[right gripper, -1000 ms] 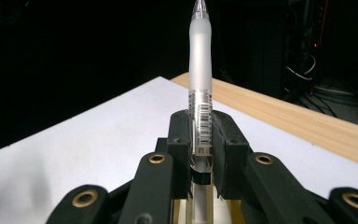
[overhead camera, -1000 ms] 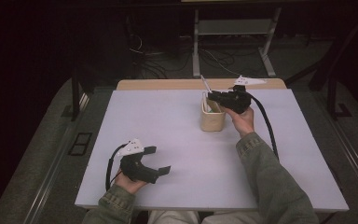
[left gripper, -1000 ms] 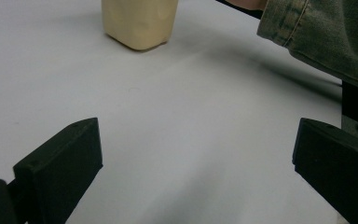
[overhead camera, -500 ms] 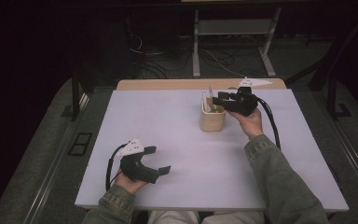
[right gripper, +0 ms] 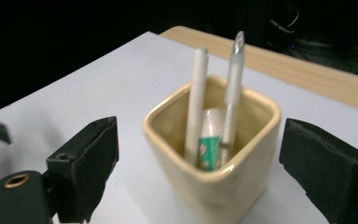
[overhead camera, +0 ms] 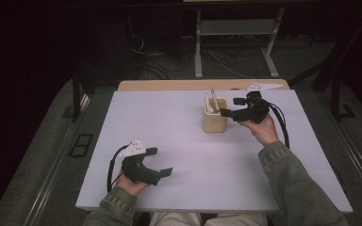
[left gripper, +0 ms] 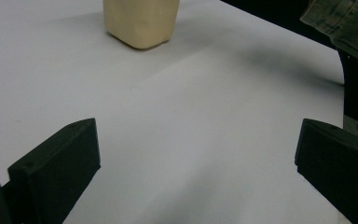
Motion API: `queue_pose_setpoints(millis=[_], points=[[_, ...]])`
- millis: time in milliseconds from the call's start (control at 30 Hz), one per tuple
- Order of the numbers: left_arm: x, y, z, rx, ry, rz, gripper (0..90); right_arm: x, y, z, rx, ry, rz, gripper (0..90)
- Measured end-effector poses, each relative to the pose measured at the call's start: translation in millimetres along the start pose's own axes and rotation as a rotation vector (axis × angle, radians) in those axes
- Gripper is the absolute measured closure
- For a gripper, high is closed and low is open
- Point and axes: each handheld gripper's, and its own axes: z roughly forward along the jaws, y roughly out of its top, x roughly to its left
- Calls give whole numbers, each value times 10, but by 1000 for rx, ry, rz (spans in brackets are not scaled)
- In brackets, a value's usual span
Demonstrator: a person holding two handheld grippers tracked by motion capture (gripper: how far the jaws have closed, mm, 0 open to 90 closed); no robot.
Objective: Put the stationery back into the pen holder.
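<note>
A cream square cup (overhead camera: 215, 121) stands on the white table (overhead camera: 179, 136), right of the middle. It holds a white pen (right gripper: 197, 102), a clear pen (right gripper: 233, 93) and a small white and green item (right gripper: 209, 144). My right gripper (overhead camera: 231, 106) hovers just right of the cup, pointing at it. Its jaws have just been opening and now stand wide, with nothing held; in the right gripper view (right gripper: 200, 140) the cup (right gripper: 242, 140) sits just beyond them. My left gripper (overhead camera: 160, 161) rests open near the front left; in the left gripper view (left gripper: 198, 140) its jaws frame bare table.
A wooden strip (overhead camera: 169, 85) runs along the table's far edge. Dark floor with cables and a metal stand (overhead camera: 238, 28) lies beyond. The cup (left gripper: 140, 23) and a green sleeve (left gripper: 345, 23) appear far off in the left gripper view.
The right gripper has drawn back to the right from above the cup, and its jaws have spread apart. The left gripper has stayed where it was.
</note>
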Motion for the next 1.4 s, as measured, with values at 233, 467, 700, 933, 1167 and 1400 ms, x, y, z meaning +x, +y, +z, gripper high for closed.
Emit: queue_pose_setpoints(millis=[233,467,700,933,1167,1400], points=[[6,-5,-3,-5,1,-9,0,100,-91,-108,52,-4,17,3],[12,-5,-11,-3,2,-14,0,191,-160,-214,75,7,5,3],[17,-6,-21,-10,2,-19,0,300,-218,-322,94,25,-1,3],[18,-9,-19,-8,-1,-23,0,403,-284,-433,99,39,-16,3],[20,-9,-19,-8,-1,-20,0,467,-383,-532,112,47,-18,3],[20,-13,-18,-6,-1,-26,0,500,-504,-624,123,41,-14,3]])
